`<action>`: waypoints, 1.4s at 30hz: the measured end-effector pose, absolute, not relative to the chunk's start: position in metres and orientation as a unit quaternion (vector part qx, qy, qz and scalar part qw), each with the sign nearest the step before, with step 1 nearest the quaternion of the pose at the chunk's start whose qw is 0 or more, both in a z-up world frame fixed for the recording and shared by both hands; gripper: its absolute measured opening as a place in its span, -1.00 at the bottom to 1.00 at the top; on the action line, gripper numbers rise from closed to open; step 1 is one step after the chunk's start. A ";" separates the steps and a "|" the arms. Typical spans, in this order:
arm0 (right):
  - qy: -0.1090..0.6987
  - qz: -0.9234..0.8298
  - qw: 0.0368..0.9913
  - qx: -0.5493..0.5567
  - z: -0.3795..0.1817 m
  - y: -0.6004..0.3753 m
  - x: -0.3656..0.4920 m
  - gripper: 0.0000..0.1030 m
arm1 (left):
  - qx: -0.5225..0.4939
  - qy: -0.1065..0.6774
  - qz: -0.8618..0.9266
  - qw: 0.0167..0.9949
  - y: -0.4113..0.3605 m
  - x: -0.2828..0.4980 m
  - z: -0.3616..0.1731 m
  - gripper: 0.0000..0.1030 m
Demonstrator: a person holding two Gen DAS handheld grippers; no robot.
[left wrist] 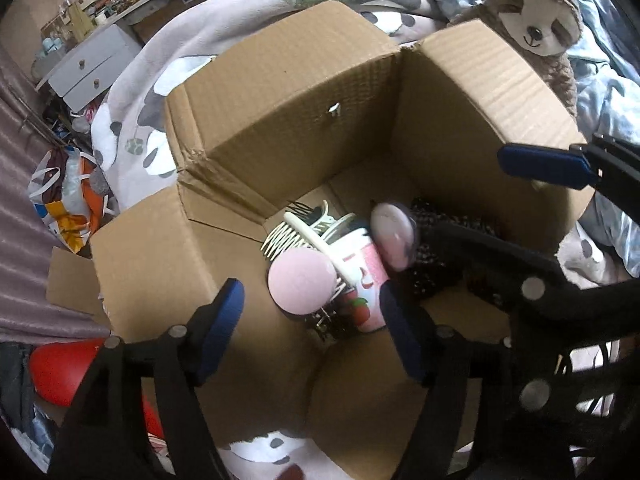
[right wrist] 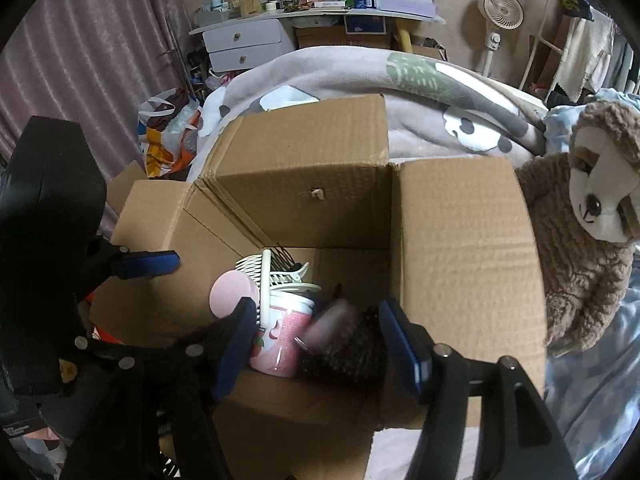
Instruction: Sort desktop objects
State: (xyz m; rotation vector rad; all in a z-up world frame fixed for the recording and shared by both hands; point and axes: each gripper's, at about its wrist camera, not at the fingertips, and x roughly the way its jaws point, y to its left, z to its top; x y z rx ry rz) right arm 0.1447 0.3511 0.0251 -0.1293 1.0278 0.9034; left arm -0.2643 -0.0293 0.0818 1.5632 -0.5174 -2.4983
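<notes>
Both jaws released above cardboard box [left wrist: 288, 120]. Hairbrush [right wrist: 344, 344]: light, stiff, bristly; best gripped at handle, judged.

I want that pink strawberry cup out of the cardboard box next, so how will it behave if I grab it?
The pink cup lies on its side, so a nudge would probably roll it. It looks thin-walled and light, likely to dent under a hard squeeze. The white comb rests across it and may slide off when the cup moves.

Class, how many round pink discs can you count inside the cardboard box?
2: a matte pink disc left of the strawberry-print cup, a glossy pink disc right of it. Others may be hidden underneath.
</notes>
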 end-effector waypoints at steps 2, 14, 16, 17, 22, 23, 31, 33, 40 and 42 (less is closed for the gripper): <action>0.469 0.413 0.778 -0.067 0.030 0.351 0.142 0.33 | 0.518 -0.176 -0.833 0.076 -0.026 -0.260 0.084 0.40; 0.453 0.398 0.793 -0.088 0.066 0.328 0.117 0.49 | 0.493 -0.200 -0.842 0.089 -0.018 -0.221 0.118 0.49; 0.454 0.395 0.794 -0.086 0.072 0.323 0.111 0.52 | 0.488 -0.205 -0.843 0.092 -0.017 -0.211 0.124 0.52; 0.454 0.395 0.794 -0.086 0.075 0.320 0.107 0.52 | 0.486 -0.207 -0.844 0.093 -0.016 -0.206 0.126 0.52; 0.451 0.394 0.796 -0.091 0.092 0.306 0.086 0.52 | 0.476 -0.216 -0.848 0.089 -0.014 -0.177 0.136 0.53; 0.449 0.395 0.796 -0.093 0.095 0.302 0.080 0.52 | 0.475 -0.217 -0.848 0.089 -0.013 -0.171 0.138 0.53; 0.436 0.400 0.799 -0.107 0.115 0.278 0.032 0.56 | 0.461 -0.232 -0.852 0.085 -0.009 -0.116 0.153 0.53; 0.432 0.401 0.800 -0.108 0.119 0.272 0.022 0.56 | 0.458 -0.235 -0.854 0.083 -0.007 -0.104 0.155 0.53; 0.429 0.399 0.803 -0.110 0.126 0.253 -0.019 0.61 | 0.450 -0.241 -0.857 0.074 0.001 -0.058 0.159 0.53; 0.428 0.398 0.803 -0.114 0.128 0.250 -0.029 0.61 | 0.452 -0.241 -0.856 0.070 0.001 -0.047 0.158 0.53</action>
